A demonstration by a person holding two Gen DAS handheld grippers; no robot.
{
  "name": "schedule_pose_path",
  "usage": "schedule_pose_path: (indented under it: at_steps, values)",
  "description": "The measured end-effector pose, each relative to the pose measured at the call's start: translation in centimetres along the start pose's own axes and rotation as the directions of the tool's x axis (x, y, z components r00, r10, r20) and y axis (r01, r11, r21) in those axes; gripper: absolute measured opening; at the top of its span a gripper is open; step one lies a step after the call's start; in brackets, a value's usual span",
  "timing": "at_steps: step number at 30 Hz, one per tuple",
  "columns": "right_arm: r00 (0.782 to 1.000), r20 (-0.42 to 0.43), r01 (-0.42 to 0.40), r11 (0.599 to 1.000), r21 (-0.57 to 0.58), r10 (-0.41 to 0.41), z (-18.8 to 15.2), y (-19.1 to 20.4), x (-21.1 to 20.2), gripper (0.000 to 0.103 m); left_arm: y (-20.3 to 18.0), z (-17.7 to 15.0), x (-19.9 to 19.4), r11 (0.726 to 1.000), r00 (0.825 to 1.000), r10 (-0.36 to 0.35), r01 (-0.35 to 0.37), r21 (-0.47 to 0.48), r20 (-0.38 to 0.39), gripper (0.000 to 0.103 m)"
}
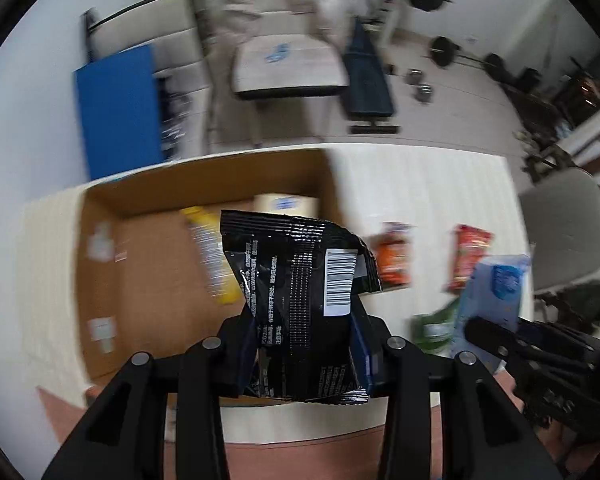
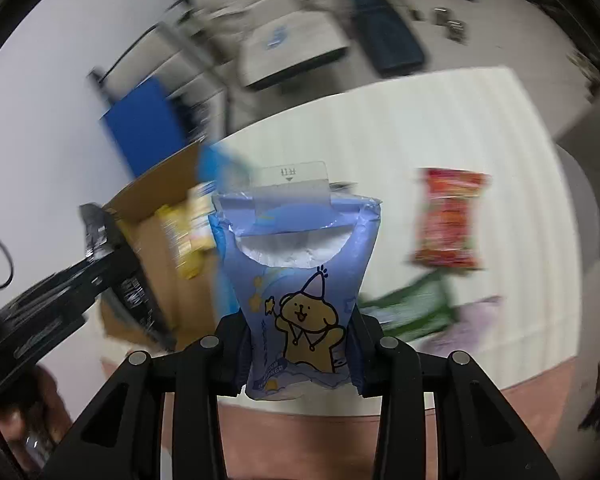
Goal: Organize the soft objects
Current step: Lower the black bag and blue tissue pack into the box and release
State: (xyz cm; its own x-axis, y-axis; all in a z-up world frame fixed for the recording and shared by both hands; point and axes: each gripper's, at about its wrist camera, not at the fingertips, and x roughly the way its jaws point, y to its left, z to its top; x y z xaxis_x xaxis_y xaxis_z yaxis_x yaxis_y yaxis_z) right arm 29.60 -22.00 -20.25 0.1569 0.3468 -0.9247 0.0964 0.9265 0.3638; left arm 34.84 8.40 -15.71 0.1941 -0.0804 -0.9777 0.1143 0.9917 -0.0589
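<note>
My left gripper [image 1: 300, 354] is shut on a black snack bag [image 1: 300, 280], held up over the open cardboard box [image 1: 148, 280]. A yellow packet [image 1: 212, 256] and a pale box [image 1: 286, 204] lie inside the cardboard box. My right gripper [image 2: 300, 352] is shut on a blue wet-wipes pack [image 2: 296, 280] with a cartoon bear, raised above the white table [image 2: 380, 140]. The same pack [image 1: 492, 292] and right gripper show at the right of the left wrist view. The left gripper with the black bag [image 2: 132, 292] shows at the left of the right wrist view, by the cardboard box [image 2: 156, 208].
On the table lie a red packet [image 2: 450, 220], a green packet [image 2: 412, 312], a pale purple packet [image 2: 476, 316] and an orange packet [image 1: 392, 256]. Beyond the table stand a chair [image 1: 292, 64], a blue board [image 1: 120, 108], a weight bench [image 1: 368, 80] and barbells.
</note>
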Motion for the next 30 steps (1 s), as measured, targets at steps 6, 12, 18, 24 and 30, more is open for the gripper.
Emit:
schedule_pose_path:
  at_steps: [6,12,18,24,30]
  values:
    - [0.998,-0.052,0.030,0.992,-0.122,-0.037,-1.1,9.2,4.7,0.041,8.8,1.2,2.7,0.995,0.996,0.070,-0.074,-0.070,-0.061,0.037]
    - [0.979,-0.134,0.132,0.977,-0.167,-0.155,-1.2,12.6,11.8,0.041,12.5,4.2,9.2,0.994,0.986,0.071,-0.082,-0.067,-0.152,0.037]
    - [0.950,-0.197,0.207,0.961,-0.184,-0.242,-1.4,13.1,15.5,0.041,12.6,6.1,15.0,0.997,0.970,0.036,-0.051,-0.055,-0.242,0.037]
    - [0.928,-0.224,0.255,0.946,-0.200,-0.297,-1.2,13.8,17.6,0.043,11.6,6.9,17.5,0.999,0.950,0.016,-0.027,-0.031,-0.311,0.042]
    - [0.920,-0.232,0.278,0.942,-0.189,-0.318,-1.0,14.2,18.3,0.078,11.0,7.4,16.8,0.999,0.946,0.002,-0.014,-0.035,-0.323,0.047]
